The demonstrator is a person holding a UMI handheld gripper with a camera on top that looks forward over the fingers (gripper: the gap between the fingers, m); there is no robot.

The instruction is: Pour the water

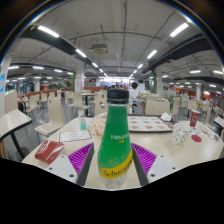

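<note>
— Holding anything?
— Yes: my gripper (115, 160) pinches a green bottle (115, 140), upright between both pads, near edge of the table (175, 160). Red packet (48, 151) lies to the left.

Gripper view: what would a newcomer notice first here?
First, the green plastic bottle with a black cap and yellow label, standing upright on the pale table between the gripper's purple-padded fingers. To its left lies a flat red packet; beyond stretches a large hall under bright ceiling strip lights.
</note>
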